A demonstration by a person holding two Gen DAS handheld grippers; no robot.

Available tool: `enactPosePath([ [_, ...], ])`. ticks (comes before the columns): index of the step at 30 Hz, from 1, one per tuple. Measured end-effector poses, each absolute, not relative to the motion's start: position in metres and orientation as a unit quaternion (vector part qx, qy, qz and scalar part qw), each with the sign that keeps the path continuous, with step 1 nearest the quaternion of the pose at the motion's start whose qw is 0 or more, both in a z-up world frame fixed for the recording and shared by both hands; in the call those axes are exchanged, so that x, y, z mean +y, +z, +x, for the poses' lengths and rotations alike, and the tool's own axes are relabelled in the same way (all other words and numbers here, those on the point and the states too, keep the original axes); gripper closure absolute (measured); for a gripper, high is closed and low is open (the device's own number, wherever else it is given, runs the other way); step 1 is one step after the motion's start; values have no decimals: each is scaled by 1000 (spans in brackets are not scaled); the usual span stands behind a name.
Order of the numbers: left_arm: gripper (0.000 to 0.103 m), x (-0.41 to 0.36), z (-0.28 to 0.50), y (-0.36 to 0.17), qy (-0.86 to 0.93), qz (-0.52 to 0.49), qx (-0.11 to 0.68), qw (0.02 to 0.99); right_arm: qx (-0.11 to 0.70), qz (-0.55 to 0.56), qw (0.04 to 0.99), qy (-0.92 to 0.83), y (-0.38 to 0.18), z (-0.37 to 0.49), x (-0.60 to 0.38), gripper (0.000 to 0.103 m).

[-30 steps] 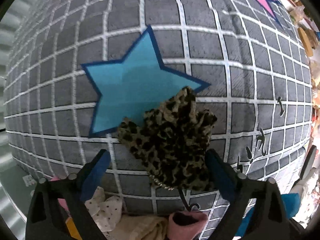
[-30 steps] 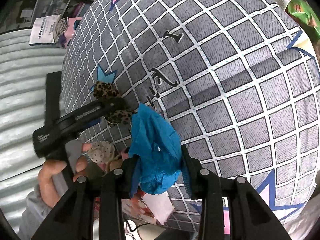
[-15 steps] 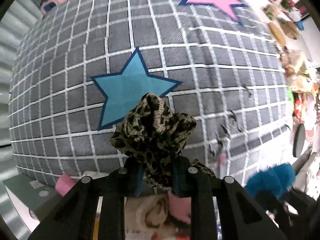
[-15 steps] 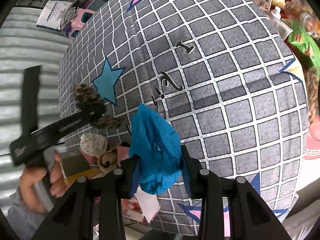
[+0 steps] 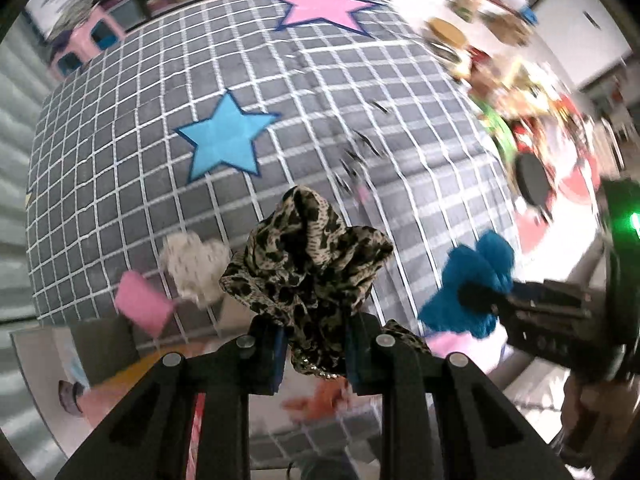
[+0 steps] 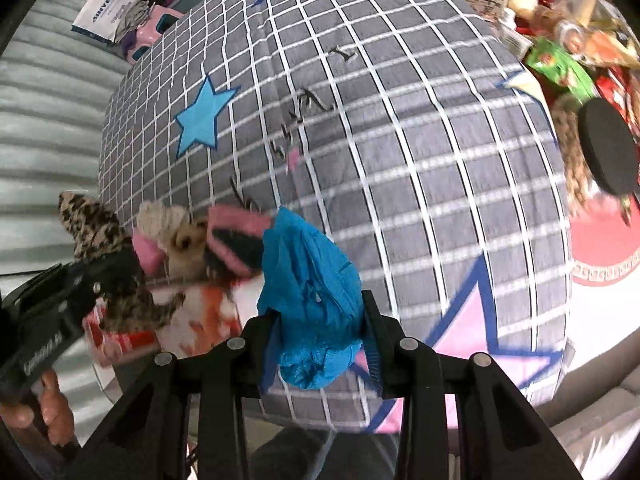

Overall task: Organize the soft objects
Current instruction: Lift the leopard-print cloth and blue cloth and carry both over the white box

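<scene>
The left hand-held gripper clenches the leopard-print cloth, the right hand-held gripper the blue cloth; either loose bunch may slip free mid-carry.

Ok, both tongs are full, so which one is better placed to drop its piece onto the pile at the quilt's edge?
Left, probably. The left tongs hold the leopard-print cloth close beside the pile; the right tongs hold the blue cloth off to the side.
</scene>
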State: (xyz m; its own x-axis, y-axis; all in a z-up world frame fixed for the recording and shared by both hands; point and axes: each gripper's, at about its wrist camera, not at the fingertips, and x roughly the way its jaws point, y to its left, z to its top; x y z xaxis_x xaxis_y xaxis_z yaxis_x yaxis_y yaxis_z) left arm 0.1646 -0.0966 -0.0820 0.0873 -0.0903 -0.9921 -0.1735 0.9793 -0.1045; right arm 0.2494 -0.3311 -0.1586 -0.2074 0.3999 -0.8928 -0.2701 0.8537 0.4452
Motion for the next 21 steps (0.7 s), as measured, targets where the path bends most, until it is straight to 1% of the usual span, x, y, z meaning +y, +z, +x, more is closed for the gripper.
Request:
enactPosePath([
  [5,77,-128,126,-74,-17,-62,679,731,727,57,633,259,-145,207,-342,66],
  [10,77,-143,87,-60,-43,-41,682,729,722,63,634,269,-136,163,-343,66],
  [21,77,-142,20,-45,-34,-22,683,729,713,59,631,302,-122,104,-332,66],
])
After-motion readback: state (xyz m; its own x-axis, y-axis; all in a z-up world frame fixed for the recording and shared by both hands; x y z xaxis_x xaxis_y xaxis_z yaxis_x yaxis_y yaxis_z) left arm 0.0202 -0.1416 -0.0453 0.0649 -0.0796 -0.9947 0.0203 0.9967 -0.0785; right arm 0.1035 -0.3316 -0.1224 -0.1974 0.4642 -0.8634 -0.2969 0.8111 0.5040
